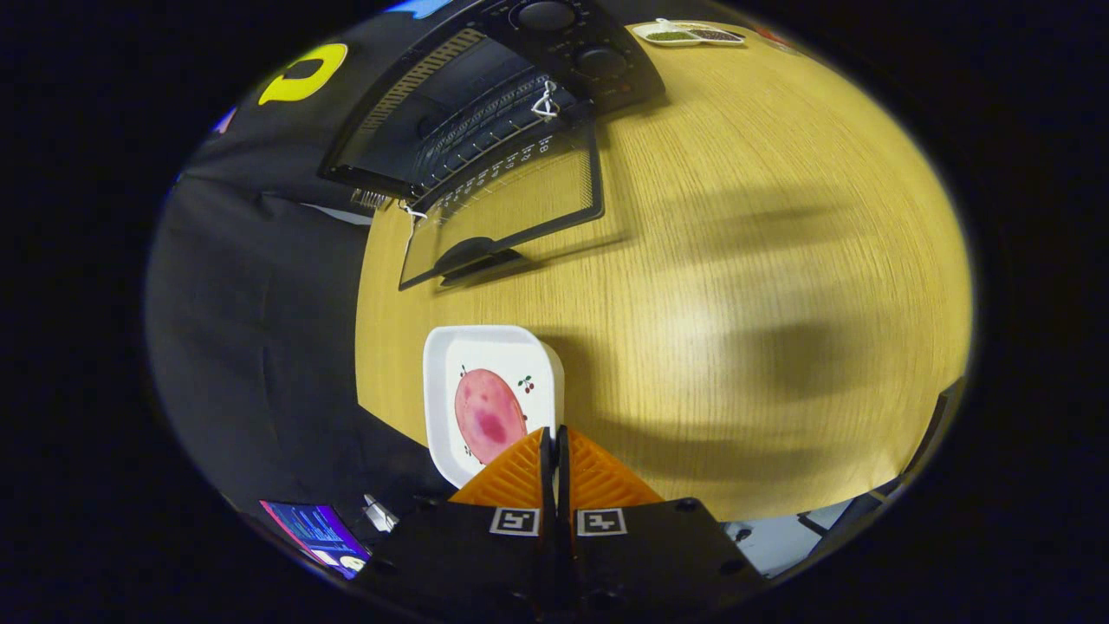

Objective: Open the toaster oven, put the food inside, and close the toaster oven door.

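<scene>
Wooden table [736,260], fingers [598,472] together (plate [450,364] part-hidden)

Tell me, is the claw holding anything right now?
It looks like the claw pinches the near rim of the white dish carrying the pink food; its fingers are closed tight together there.
</scene>
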`<action>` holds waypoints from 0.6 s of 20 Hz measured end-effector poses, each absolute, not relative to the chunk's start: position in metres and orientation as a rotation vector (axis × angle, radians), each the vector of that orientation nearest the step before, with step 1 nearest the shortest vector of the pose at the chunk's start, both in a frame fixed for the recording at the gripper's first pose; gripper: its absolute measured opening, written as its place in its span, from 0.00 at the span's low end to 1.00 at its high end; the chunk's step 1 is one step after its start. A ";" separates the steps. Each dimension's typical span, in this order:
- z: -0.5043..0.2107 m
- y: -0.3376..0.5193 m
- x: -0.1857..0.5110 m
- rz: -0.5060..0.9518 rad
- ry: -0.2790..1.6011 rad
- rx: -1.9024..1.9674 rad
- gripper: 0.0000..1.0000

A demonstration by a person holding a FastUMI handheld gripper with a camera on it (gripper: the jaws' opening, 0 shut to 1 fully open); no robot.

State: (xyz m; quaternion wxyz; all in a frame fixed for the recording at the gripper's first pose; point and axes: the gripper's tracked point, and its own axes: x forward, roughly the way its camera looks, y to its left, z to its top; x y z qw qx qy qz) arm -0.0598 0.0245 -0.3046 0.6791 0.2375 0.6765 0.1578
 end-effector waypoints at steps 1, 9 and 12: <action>-0.299 0.030 -0.060 0.353 1.503 0.543 0.02; -0.282 0.075 -0.032 0.232 1.328 0.632 0.02; -0.283 0.091 -0.025 0.163 1.276 0.701 0.02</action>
